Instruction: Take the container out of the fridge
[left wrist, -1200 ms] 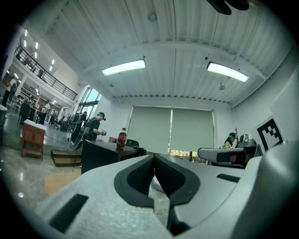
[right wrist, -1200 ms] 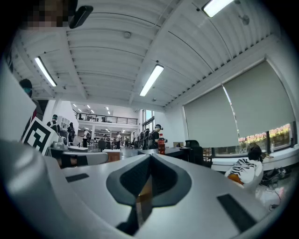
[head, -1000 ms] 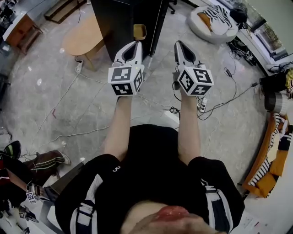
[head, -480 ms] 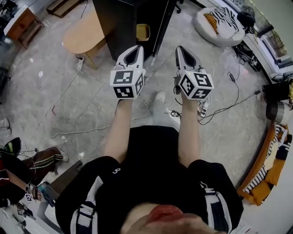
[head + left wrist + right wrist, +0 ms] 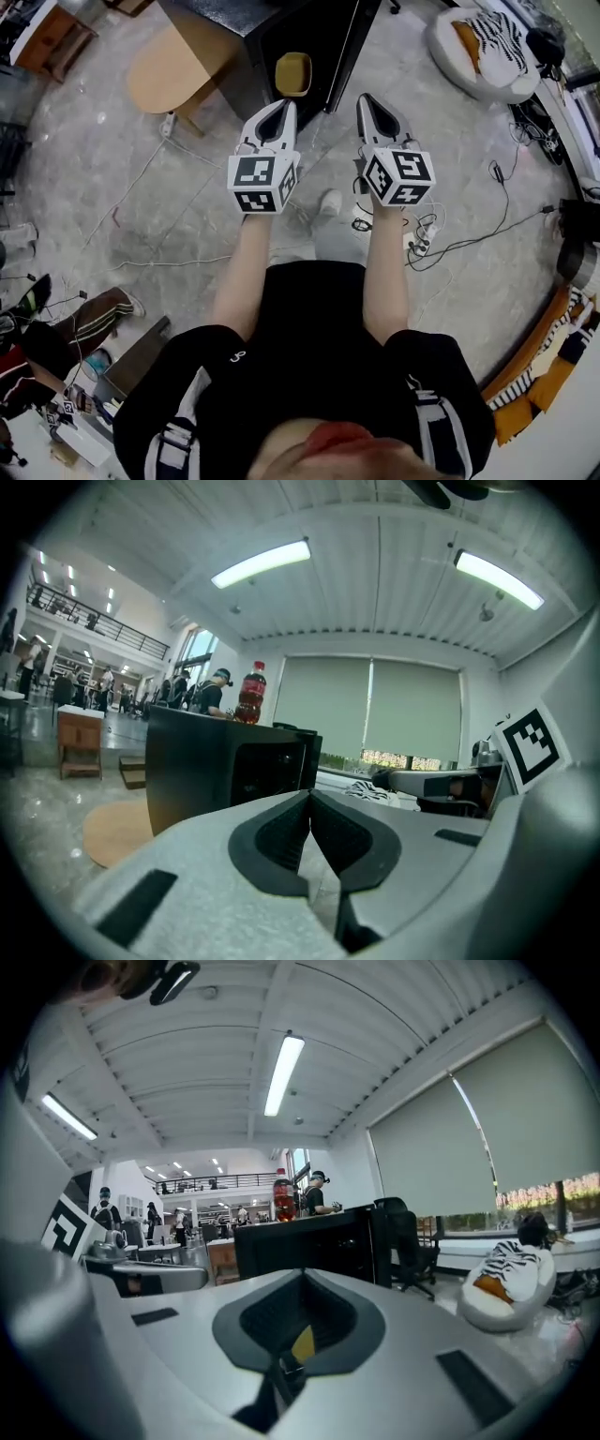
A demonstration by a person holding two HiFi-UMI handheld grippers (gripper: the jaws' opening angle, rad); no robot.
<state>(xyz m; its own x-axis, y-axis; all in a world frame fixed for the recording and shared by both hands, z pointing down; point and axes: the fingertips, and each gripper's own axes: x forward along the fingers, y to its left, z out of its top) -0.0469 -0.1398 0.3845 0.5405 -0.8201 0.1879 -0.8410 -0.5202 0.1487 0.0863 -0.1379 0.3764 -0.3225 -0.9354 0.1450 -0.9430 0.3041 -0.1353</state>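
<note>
A black fridge (image 5: 309, 33) stands on the floor ahead with its door (image 5: 354, 47) swung open. A yellow container (image 5: 292, 73) sits inside at the front. My left gripper (image 5: 281, 105) is shut and empty, its tips a short way below the container. My right gripper (image 5: 367, 97) is also shut, level with it, near the door's edge. In the left gripper view the shut jaws (image 5: 309, 794) point at the fridge (image 5: 216, 771), which has a red bottle (image 5: 249, 693) on top. The right gripper (image 5: 302, 1272) faces the fridge (image 5: 309, 1237) too.
A round wooden table (image 5: 173, 66) stands left of the fridge. A white beanbag (image 5: 487, 42) with striped cloth lies at the far right. Cables and a power strip (image 5: 422, 234) trail over the floor by my right arm. An office chair (image 5: 412, 1237) stands beyond the fridge.
The fridge and the yellow container have come closer and more fully into view. Both grippers stay shut and keep side by side.
</note>
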